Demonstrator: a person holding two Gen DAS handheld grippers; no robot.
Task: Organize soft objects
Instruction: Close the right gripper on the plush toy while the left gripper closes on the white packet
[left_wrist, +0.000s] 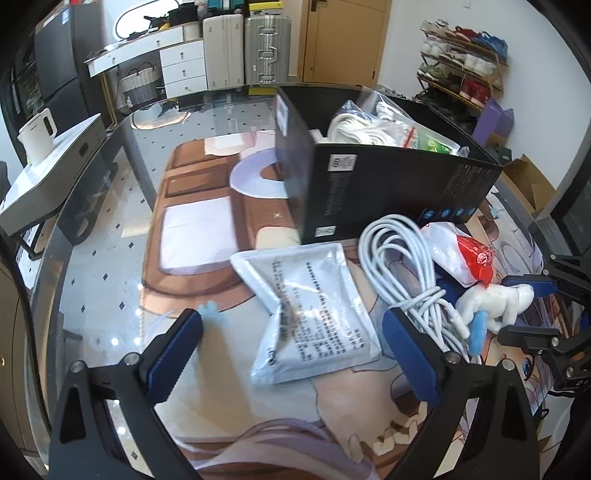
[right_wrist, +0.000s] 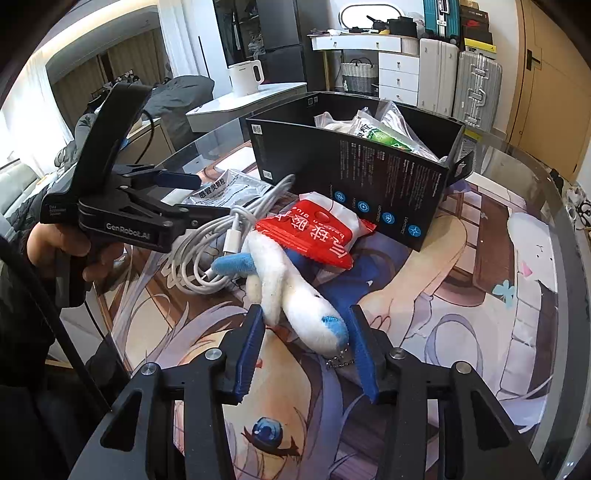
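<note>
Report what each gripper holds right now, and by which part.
Left gripper: nothing; its jaws stand open over the silver packet. Right gripper: jaws bracket the plush toy at its blue-tipped end, not visibly clamped.

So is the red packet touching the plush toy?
Touching. The right wrist view shows the red packet lying over the plush toy, overlapping its upper end.

A glass table holds a cartoon mat. On the mat, near a black box, lie a silver packet, a white cable, a red packet and a plush toy.
</note>
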